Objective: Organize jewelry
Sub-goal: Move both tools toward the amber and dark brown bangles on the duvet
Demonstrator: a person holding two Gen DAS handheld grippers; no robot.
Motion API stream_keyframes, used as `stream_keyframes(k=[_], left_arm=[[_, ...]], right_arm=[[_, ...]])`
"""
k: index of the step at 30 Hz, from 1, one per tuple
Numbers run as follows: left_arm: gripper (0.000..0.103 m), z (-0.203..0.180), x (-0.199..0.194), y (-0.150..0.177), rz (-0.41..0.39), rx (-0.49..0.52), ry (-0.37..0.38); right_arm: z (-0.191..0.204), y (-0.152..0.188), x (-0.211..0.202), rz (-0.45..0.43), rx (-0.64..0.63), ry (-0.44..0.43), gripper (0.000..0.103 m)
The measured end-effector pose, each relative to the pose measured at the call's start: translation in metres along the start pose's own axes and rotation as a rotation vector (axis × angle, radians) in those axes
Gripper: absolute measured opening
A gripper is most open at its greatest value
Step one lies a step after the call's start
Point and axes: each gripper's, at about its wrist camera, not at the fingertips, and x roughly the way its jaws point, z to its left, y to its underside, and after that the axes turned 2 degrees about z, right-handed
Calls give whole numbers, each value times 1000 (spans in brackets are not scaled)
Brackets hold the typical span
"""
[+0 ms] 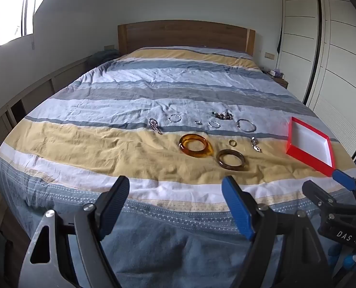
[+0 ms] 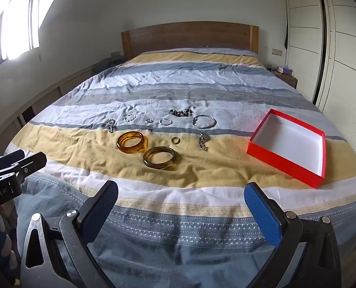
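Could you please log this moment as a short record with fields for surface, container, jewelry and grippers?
surface: striped duvet on a bed with a wooden headboard
container: red box with white lining, open, nothing visible inside, right of the jewelry
large pieces: amber bangle, olive-brown bangle, silver bangle
small pieces: gold ring, beaded bracelet, several small silver items
left gripper: open, holds nothing, short of the jewelry
right gripper: open, holds nothing, short of the jewelry
progress: no piece in the box yet
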Motion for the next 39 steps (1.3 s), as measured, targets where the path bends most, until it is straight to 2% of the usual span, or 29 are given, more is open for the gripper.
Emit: stream_keyframes(k=[8, 10, 23, 39], left_arm=[[78, -1, -2, 3, 0, -8, -15], [78, 3, 8, 4, 2, -18, -10], [78, 6, 34, -1, 57, 10, -33], [78, -6, 66, -6, 117, 47, -9]], right_arm=[[-3, 1, 8, 39, 22, 13, 103], [5, 1, 9, 23, 20, 8, 103], [-7, -5, 29, 43, 23, 2, 102], [-10, -9, 56, 106, 45, -19, 92]])
